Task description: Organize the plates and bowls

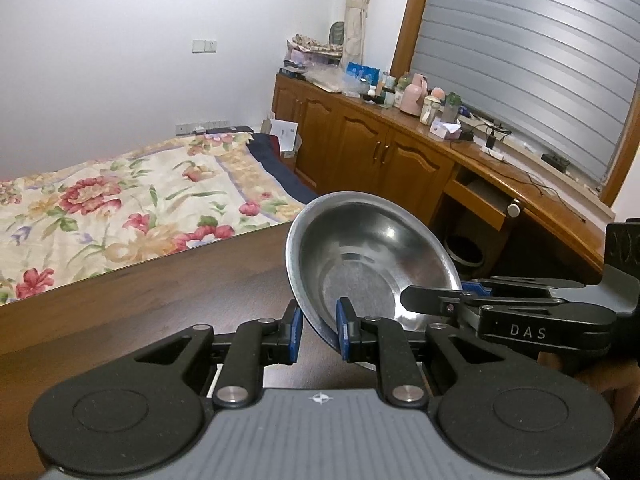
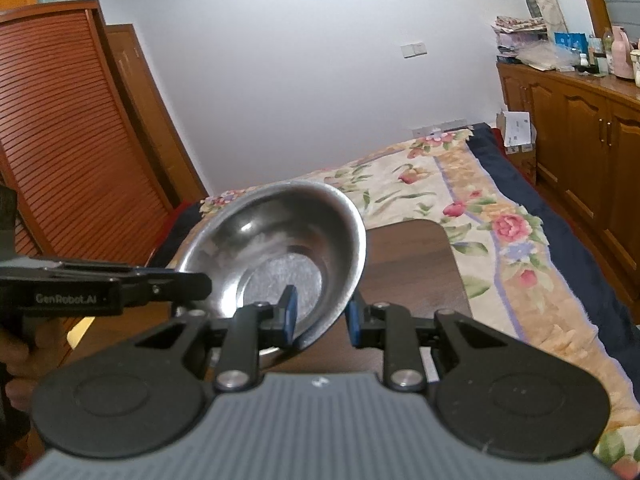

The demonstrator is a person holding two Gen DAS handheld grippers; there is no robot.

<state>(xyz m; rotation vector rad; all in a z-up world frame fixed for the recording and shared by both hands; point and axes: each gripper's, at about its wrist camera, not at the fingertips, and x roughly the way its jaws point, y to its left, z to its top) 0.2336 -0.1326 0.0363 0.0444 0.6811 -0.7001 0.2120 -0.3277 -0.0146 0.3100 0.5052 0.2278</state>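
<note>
A round stainless-steel bowl (image 1: 372, 256) is held tilted above the dark wood-grain tabletop (image 1: 160, 296), clear of its surface. Its brushed flat bottom and smooth, mirror-like wall are turned toward the cameras, and soft glare is seen along the thin rolled rim.

The left tongs (image 1: 318, 330) are clamped on the bowl's near rim: one blue pad lies inside the wall, the other outside. The right tongs (image 2: 320, 312) are clamped on the rim at the opposite side in the same way, one blue pad inside, one outside. Each pair is seen from the side in the other's view as a flat black linkage reaching to the rim.

The tongs' bodies are matte black with round pivot discs and a ribbed grey housing. Part of a hand (image 2: 16, 364) is seen at the left edge of the right wrist view.

Behind the tabletop a bed (image 1: 120, 208) is covered by a quilted floral spread, and glossy brown cabinets (image 1: 360, 144) with arched panel doors stand beneath a slatted window blind.
</note>
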